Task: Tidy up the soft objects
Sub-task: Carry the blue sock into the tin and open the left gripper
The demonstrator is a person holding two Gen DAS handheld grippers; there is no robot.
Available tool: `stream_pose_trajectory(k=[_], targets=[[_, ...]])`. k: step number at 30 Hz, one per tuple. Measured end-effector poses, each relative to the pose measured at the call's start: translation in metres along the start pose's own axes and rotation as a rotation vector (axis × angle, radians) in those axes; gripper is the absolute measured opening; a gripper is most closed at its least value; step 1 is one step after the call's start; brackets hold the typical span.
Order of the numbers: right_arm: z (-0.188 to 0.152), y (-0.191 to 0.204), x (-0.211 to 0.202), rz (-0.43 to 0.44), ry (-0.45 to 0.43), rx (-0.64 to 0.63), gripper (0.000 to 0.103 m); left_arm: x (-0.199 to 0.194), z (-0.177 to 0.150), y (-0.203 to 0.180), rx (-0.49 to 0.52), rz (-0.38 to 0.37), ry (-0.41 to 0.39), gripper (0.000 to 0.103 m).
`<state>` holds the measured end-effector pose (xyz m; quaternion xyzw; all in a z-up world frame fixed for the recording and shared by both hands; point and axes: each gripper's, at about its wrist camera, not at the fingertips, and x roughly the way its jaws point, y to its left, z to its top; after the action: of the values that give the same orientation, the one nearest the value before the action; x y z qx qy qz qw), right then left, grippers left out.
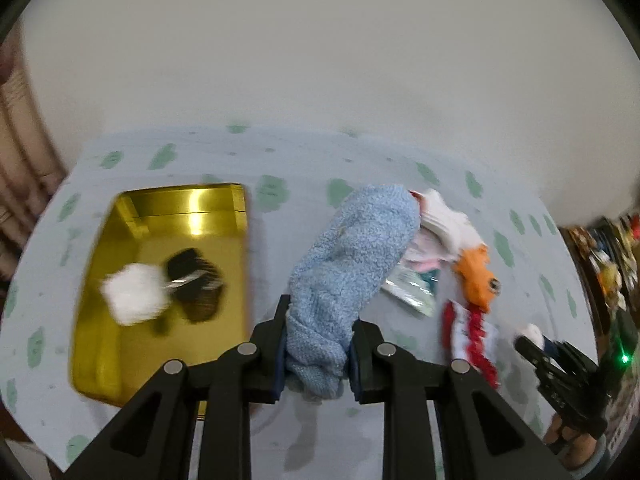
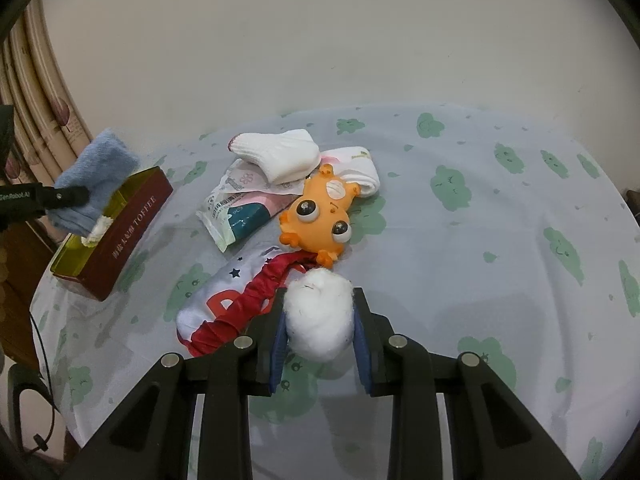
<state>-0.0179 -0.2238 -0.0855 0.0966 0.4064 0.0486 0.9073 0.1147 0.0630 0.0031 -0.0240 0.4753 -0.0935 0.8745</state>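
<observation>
The left gripper (image 1: pixel 318 354) is clamped on a fuzzy blue sock (image 1: pixel 352 248), held above the table beside the open gold-lined tin (image 1: pixel 160 200); the right gripper (image 2: pixel 320 336) is clamped on a white cotton ball (image 2: pixel 320 314) over the tablecloth (image 2: pixel 480 220). The cloth is pale blue with green cloud figures, against a plain cream wall (image 2: pixel 320 40). The tin's maroon side reads "TOFFEE".

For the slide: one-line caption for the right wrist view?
Right gripper clamps a white fluffy ball above the tablecloth; left gripper carries a blue sock over the toffee tin.
</observation>
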Motion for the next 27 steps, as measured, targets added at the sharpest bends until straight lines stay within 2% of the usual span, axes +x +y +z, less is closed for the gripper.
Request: stream_pose_trajectory(k=[9,17,24,27], targets=[[0.000,0.001,0.002,-0.011,0.005,-0.004,0.027,-0.018,-0.004,0.075,-0.106,0.149,-0.046,0.023],[0.000,0.002,0.003,-0.017,0.008,-0.002,0.027,-0.018,-0.020,0.127,-0.199,0.250,-0.040,0.023],[0.000,0.003,0.005,-0.022,0.014,-0.005,0.027,-0.010,-0.028,0.155,-0.268,0.303,-0.025,0.023],[0.000,0.003,0.006,-0.024,0.014,-0.006,0.027,-0.001,-0.032,0.162,-0.286,0.302,-0.005,0.023]])
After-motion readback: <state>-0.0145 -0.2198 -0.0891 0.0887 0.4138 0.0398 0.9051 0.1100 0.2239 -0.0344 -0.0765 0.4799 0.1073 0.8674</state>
